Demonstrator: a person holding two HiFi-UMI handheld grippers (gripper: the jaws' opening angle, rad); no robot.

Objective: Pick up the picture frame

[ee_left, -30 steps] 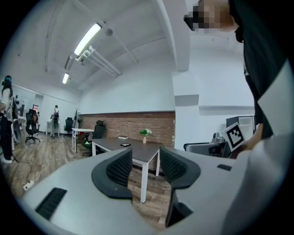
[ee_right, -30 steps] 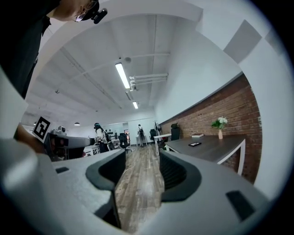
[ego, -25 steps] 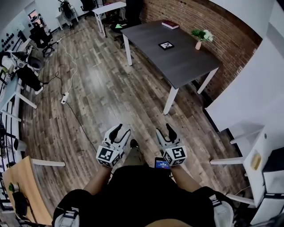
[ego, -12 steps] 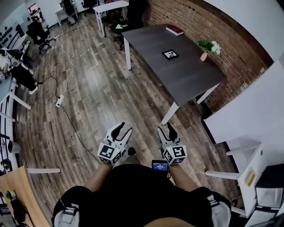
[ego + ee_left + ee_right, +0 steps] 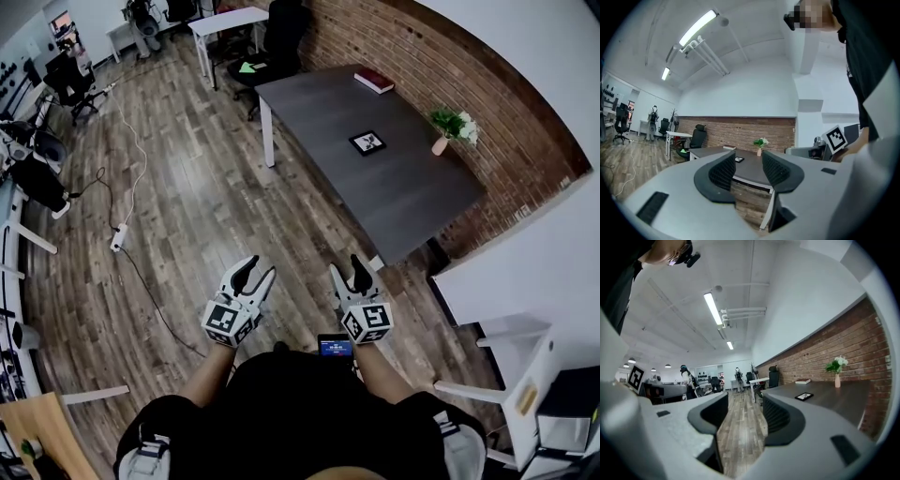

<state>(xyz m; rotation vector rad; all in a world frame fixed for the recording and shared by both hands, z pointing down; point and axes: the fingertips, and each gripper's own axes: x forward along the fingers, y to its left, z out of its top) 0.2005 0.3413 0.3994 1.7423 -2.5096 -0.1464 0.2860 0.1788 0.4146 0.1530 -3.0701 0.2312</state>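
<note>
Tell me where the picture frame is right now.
In the head view the picture frame lies flat near the middle of the dark table, upper right of centre, with the flower vase to its right and the red book beyond it.

picture frame (image 5: 367, 142) on table (image 5: 405, 199), vase (image 5: 440, 145) right

Wood-plank floor (image 5: 187, 216) runs up to a red brick wall (image 5: 441, 66). A dark grey table (image 5: 403, 187) on white legs stands along it — past its far end, 1 black office chair (image 5: 281, 28) and a white desk (image 5: 225, 19). Tube lights (image 5: 698, 28) glow on the white ceiling.
</note>
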